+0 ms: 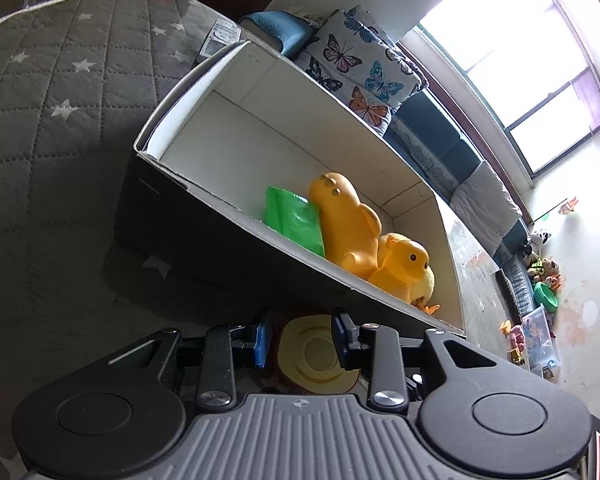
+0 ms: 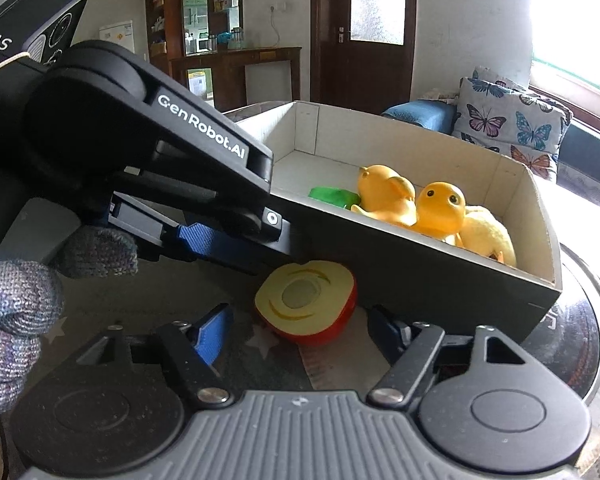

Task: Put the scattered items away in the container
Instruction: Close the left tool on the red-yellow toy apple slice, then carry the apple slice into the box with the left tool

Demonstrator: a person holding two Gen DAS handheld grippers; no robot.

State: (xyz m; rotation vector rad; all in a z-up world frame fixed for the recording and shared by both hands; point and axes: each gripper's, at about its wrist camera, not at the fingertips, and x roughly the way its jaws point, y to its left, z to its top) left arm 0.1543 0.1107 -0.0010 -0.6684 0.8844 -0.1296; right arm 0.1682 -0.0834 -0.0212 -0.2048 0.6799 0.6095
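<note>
Toy apple half (image 2: 306, 304) on star-print cover, touching box (image 2: 420, 272) outer front wall, cut face up, no long axis. Left hand-held gripper (image 1: 302, 344) straddles it, pads narrow, just beside its sides (contact unclear). Right hand-held gripper (image 2: 300, 330) wide, empty, also just before it.

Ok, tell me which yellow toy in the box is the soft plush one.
The plush chick at the box's end, beside the window: fuzzy and pale, unlike the two glossy plastic animals next to it.

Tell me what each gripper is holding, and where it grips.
Left gripper seems to pinch the toy apple half across its rim; the right gripper straddles it without touching.
</note>
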